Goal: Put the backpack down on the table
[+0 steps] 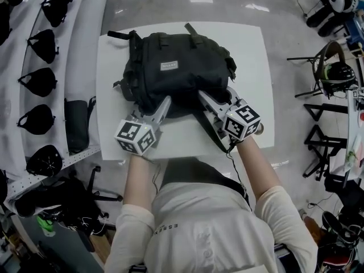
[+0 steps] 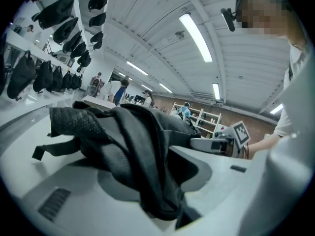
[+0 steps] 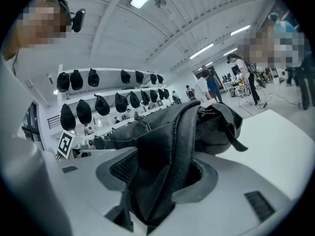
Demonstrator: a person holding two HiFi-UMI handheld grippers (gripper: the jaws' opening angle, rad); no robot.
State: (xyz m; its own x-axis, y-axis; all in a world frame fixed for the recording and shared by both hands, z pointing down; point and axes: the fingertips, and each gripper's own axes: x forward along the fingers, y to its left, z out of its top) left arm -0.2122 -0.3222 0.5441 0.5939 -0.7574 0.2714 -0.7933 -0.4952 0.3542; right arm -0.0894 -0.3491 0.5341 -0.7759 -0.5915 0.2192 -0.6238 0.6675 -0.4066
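Observation:
A black backpack [image 1: 176, 67] lies on the white table [image 1: 250, 56], its straps trailing towards the far left corner. My left gripper [image 1: 166, 101] reaches into its near left edge and my right gripper [image 1: 203, 95] into its near right edge. In the left gripper view a fold of the backpack's black fabric [image 2: 133, 146] hangs loosely between the parted jaws of the left gripper [image 2: 147, 166]. In the right gripper view a bunched strap and fabric [image 3: 187, 132] sit between the wide-set jaws of the right gripper [image 3: 162, 176]. The pads do not visibly press on either.
White wall shelves [image 1: 85, 50] with several black caps run along the left, with a black bag [image 1: 75, 124] on one shelf. Black stands and a helmet [image 1: 335, 73] are on the right. More black gear [image 1: 57, 201] lies on the floor at lower left. People stand far off.

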